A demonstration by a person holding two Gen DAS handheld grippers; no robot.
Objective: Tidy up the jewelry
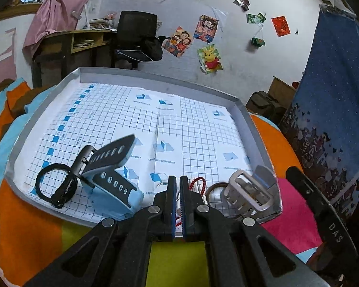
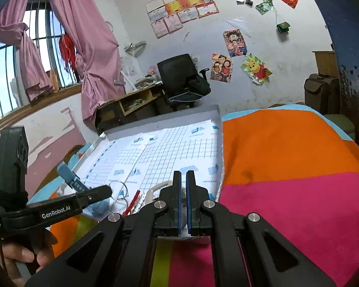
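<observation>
A shallow grey tray (image 1: 251, 119) lined with grid paper lies on a colourful blanket. At its near edge lie a black cord bracelet (image 1: 53, 186), a blue and black watch (image 1: 114, 174), a red bead bracelet with white cord (image 1: 198, 184), a brown ring bangle (image 1: 215, 190) and a silver buckle (image 1: 247, 195). My left gripper (image 1: 177, 181) is shut just over the near edge beside the red bracelet; nothing shows between its pads. My right gripper (image 2: 183, 177) is shut and empty over the tray's near right corner (image 2: 217, 162). The left gripper (image 2: 100, 192) shows at left in the right wrist view.
The blanket (image 2: 287, 167) spreads to the right of the tray in orange and pink. A desk and black chair (image 2: 179, 79) stand by the far wall. A blue patterned cloth (image 1: 332, 110) hangs at the right. The other gripper's black body (image 1: 323, 212) lies right of the tray.
</observation>
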